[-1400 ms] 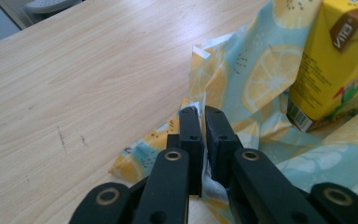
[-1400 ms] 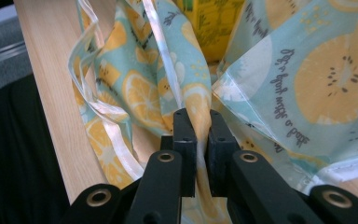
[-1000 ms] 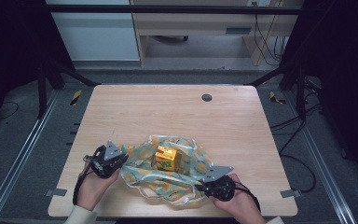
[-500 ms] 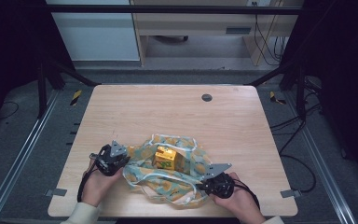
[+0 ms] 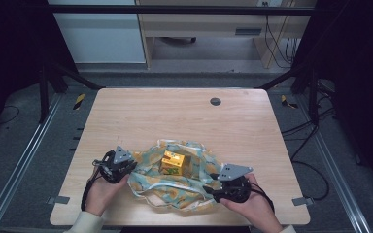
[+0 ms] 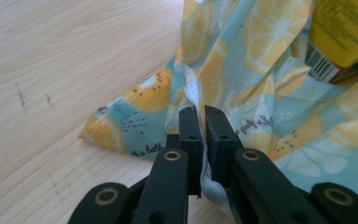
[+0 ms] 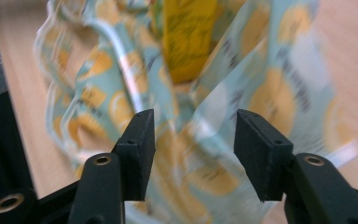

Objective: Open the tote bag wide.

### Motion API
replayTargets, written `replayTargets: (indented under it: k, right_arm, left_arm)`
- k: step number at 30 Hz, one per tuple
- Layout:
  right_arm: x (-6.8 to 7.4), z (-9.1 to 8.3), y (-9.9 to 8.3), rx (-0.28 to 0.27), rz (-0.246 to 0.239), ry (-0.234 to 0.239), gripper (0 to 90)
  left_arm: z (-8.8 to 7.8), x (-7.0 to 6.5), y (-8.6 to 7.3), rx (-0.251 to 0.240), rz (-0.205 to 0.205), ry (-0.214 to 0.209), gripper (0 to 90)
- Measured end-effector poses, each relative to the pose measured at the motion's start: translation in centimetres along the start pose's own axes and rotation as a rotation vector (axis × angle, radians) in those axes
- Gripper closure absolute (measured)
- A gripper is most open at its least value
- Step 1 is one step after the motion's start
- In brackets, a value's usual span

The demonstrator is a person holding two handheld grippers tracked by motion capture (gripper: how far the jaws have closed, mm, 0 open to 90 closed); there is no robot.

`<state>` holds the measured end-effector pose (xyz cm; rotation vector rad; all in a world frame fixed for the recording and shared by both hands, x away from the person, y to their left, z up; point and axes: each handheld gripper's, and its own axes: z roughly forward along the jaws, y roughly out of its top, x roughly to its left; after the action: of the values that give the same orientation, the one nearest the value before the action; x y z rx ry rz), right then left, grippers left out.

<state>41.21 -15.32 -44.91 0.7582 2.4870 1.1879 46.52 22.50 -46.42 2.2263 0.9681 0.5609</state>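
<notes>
While the left tongs (image 6: 200,116) are clenched on a fold of the lemon-print bag (image 6: 242,88) at its left edge, the right tongs (image 7: 193,140) stand released, jaws wide apart with the bag's cloth between them at its near right side; the bag lies crumpled on the near middle of the bench (image 5: 175,116); a yellow carton (image 5: 173,162) sits in its folds.

Grey floor (image 5: 24,141), dim wooden desk (image 5: 209,24)
</notes>
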Motion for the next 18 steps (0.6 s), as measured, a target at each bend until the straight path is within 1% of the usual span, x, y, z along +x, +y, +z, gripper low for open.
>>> replayTargets:
  k: [2,4,5,6,8,9,10,11,12,13,14,15,16,17,18]
  right_arm:
    - [-0.5,-0.2,0.6,-0.025,0.001,-0.030,47.8]
    - [-1.3,-0.2,1.1,-0.045,0.013,-0.073,47.7]
    - [-1.8,-0.1,1.2,-0.046,0.019,-0.092,47.6]
    - [-2.2,0.1,1.4,-0.042,0.027,-0.113,47.9]
    - [-3.2,0.9,1.5,-0.036,0.054,-0.143,50.8]
    - [-3.5,1.2,1.5,-0.037,0.061,-0.151,54.2]
    - [-3.9,1.7,1.5,-0.034,0.080,-0.151,61.4]
    - [-4.2,2.1,1.6,-0.034,0.091,-0.143,71.6]
    - [-4.5,2.5,1.6,-0.034,0.095,-0.134,80.7]
    - [-4.8,2.9,1.6,-0.033,0.106,-0.134,86.7]
    - [-5.1,3.3,1.6,-0.023,0.120,-0.144,89.4]
    - [-5.5,3.7,1.5,-0.012,0.138,-0.147,90.0]
    - [-6.0,4.2,1.3,0.009,0.161,-0.142,90.0]
    - [-6.2,4.5,1.1,0.024,0.169,-0.143,90.0]
    - [-6.5,4.9,0.9,0.047,0.188,-0.143,90.0]
  left_arm:
    - [-0.1,-0.3,0.2,-0.001,0.010,-0.003,87.2]
    - [0.0,-0.5,0.3,-0.003,0.017,-0.006,87.1]
    - [0.1,-0.6,0.4,0.000,0.020,-0.005,87.2]
    - [0.3,-0.7,0.4,-0.004,0.013,-0.007,87.1]
    - [0.6,-0.8,0.6,0.003,0.015,-0.012,87.1]
    - [0.7,-0.8,0.7,0.006,0.016,-0.013,87.1]
    - [0.9,-0.8,0.7,0.006,0.015,-0.014,87.0]
    - [1.0,-0.8,0.8,0.001,0.010,-0.012,87.0]
    - [1.2,-0.8,0.9,0.009,0.013,-0.011,86.9]
    - [1.4,-0.8,0.9,0.014,0.007,-0.008,86.9]
    - [1.7,-0.7,1.0,0.031,0.012,0.000,86.9]
    - [2.1,-0.7,0.9,0.059,0.007,0.004,86.8]
    - [2.4,-0.6,0.9,0.073,0.006,0.006,86.8]
    - [2.7,-0.5,0.8,0.088,0.005,0.010,86.8]
    - [2.9,-0.4,0.7,0.097,-0.002,0.013,86.7]
